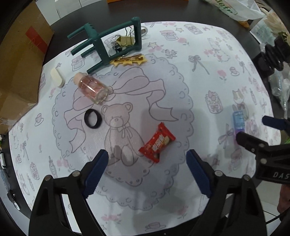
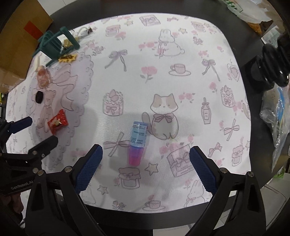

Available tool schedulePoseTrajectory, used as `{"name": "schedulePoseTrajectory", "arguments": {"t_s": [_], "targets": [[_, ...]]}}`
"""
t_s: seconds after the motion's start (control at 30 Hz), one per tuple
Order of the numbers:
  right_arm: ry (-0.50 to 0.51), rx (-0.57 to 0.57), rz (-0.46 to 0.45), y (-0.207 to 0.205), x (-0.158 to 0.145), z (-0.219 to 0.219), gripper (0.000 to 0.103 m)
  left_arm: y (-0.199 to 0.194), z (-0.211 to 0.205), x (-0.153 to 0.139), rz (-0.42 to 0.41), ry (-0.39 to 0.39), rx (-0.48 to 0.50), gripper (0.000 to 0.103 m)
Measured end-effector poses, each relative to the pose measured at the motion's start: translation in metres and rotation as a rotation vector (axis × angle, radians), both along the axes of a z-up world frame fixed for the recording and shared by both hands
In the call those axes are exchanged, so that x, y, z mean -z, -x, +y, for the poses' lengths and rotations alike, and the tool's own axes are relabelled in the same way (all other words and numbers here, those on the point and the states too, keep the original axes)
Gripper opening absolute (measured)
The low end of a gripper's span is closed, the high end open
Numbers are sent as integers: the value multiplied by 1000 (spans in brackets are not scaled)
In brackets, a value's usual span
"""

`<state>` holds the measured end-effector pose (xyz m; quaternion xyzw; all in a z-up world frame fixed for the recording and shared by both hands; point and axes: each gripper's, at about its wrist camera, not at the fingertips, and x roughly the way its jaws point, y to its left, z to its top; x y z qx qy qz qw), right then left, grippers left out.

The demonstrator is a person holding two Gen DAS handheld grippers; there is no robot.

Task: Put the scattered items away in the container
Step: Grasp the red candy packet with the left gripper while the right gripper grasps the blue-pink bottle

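Note:
My left gripper [image 1: 146, 161] is open and empty above the patterned cloth, with a red candy wrapper [image 1: 157, 142] lying just ahead between its fingers. Farther off lie a black ring [image 1: 93, 118], a pink glass bottle [image 1: 92, 88] on its side, a white eraser-like piece [image 1: 57, 77], a toppled green toy chair [image 1: 108, 43] over clips, and a gold hair clip [image 1: 129, 59]. My right gripper [image 2: 145, 161] is open and empty, with a small blue and pink bottle [image 2: 137, 142] lying between its fingers. The cardboard box [image 1: 20, 59] stands at the far left.
The white cloth [image 2: 181, 54] covers a dark round table [image 1: 163, 10]. Plastic bags [image 2: 277, 116] and a black stand [image 2: 268, 67] crowd the right edge. The left gripper [image 2: 29, 130] shows at the left of the right wrist view.

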<state>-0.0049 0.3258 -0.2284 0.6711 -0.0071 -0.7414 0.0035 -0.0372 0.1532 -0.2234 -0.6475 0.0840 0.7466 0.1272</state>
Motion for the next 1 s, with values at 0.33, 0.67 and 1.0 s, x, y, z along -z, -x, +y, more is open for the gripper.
{"name": "schedulePoseTrajectory", "arguments": {"t_s": [0.33, 0.67, 1.0], "targets": [[-31, 8, -16, -1, 15, -3, 76, -1, 12, 9, -20, 15, 16, 49], [-29, -19, -22, -1, 15, -23, 50, -2, 18, 6, -23, 39, 15, 28], [12, 15, -29, -4, 12, -26, 19, -9, 13, -2, -47, 3, 16, 27]]}}
